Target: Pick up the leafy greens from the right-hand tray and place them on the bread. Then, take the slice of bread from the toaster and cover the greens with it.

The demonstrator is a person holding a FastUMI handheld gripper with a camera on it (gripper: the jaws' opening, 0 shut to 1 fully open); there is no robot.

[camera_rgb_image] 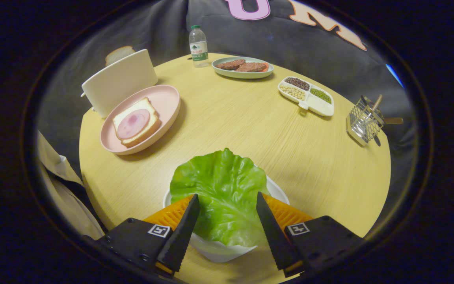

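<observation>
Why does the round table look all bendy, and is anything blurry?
In the gripper view, the fisheye lens curves the table edge; the lettuce leaf between the open hand-held gripper fingers looks sharp; the plate casts a soft shadow; the background is dark.

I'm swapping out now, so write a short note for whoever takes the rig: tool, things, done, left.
Tool: open, fingers either side of the lettuce leaf on its white tray, not gripping.
Pink plate holds bread with ham, beside the toaster, bread slice sticking out.
Done: nothing placed.
Left: grasp leaf, lay it on the ham bread, then cover with the toaster slice.
</observation>
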